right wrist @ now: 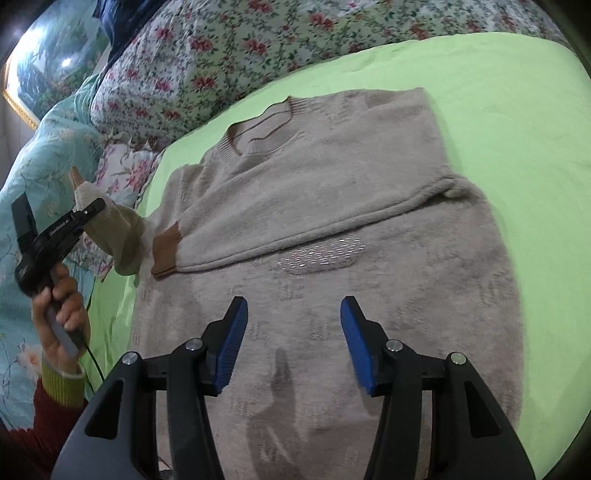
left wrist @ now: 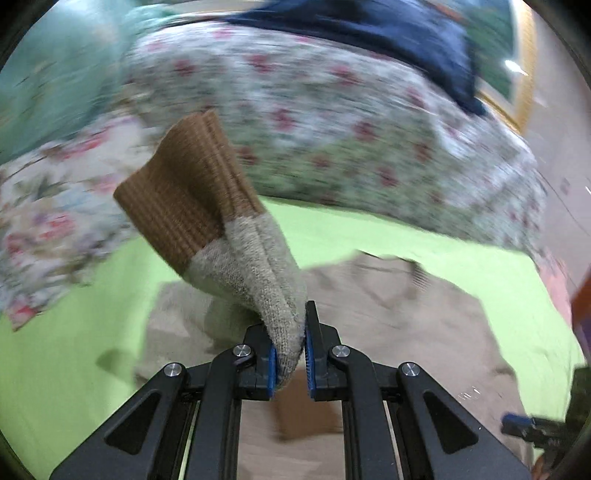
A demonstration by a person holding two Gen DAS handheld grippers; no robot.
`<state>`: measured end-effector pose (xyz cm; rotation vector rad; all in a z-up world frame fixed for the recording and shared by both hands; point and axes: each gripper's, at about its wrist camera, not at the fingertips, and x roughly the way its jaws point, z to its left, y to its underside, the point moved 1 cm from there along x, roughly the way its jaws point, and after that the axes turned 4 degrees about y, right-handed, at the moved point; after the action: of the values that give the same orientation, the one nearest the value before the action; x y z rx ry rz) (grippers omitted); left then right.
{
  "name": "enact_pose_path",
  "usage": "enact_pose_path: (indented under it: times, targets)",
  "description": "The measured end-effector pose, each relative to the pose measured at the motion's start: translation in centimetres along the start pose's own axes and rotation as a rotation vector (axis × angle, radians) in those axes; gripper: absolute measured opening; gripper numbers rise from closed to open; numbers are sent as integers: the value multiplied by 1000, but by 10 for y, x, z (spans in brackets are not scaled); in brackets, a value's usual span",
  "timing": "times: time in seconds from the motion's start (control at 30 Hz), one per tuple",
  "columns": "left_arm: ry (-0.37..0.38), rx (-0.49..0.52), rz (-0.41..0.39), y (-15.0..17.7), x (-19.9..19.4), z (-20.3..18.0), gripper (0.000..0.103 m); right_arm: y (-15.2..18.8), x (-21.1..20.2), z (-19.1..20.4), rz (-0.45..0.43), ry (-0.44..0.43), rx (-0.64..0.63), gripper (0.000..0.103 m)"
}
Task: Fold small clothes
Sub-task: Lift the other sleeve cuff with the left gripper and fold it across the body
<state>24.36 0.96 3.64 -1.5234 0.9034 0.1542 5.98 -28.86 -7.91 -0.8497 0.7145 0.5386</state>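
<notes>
A beige knit sweater (right wrist: 332, 206) with brown cuffs lies flat on the green sheet (right wrist: 498, 110), neck toward the pillows. One sleeve (right wrist: 295, 221) is folded across the chest, its brown cuff (right wrist: 166, 251) at the left side. My left gripper (left wrist: 290, 350) is shut on the other sleeve (left wrist: 258, 273) and holds it lifted, brown cuff (left wrist: 184, 188) up. It also shows in the right wrist view (right wrist: 88, 208) at the sweater's left edge. My right gripper (right wrist: 293, 332) is open and empty above the sweater's lower body.
A floral quilt (right wrist: 221, 48) and a teal floral blanket (right wrist: 37, 166) are piled along the far and left sides of the bed. A dark blue cloth (left wrist: 388, 33) lies on the quilt. The right gripper shows at the left view's lower right (left wrist: 517, 421).
</notes>
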Motion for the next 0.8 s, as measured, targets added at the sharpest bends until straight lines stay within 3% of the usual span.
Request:
enact_pose_path:
  times: [0.1, 0.27, 0.4, 0.47, 0.57, 0.6, 0.7, 0.8]
  targets:
    - [36, 112, 36, 20, 21, -65, 11, 1, -7, -12, -17, 12, 28, 54]
    - [59, 250, 133, 53, 73, -129, 11, 1, -15, -31, -39, 31, 73, 54]
    - [40, 292, 225, 74, 123, -145, 12, -2, -21, -45, -63, 42, 106, 54]
    - [37, 303, 258, 84, 132, -143, 18, -3, -22, -49, -68, 46, 118, 54]
    - [66, 291, 283, 90, 125, -137, 43, -8, -20, -52, -72, 40, 135, 54]
    - [73, 290, 283, 91, 118, -135, 57, -11, -18, -51, -75, 35, 137, 54]
    - [61, 290, 251, 92, 93, -129, 77, -21, -11, -43, -84, 20, 128, 54]
    - [38, 260, 224, 93, 66, -109, 81, -37, 2, -31, -95, -16, 114, 54]
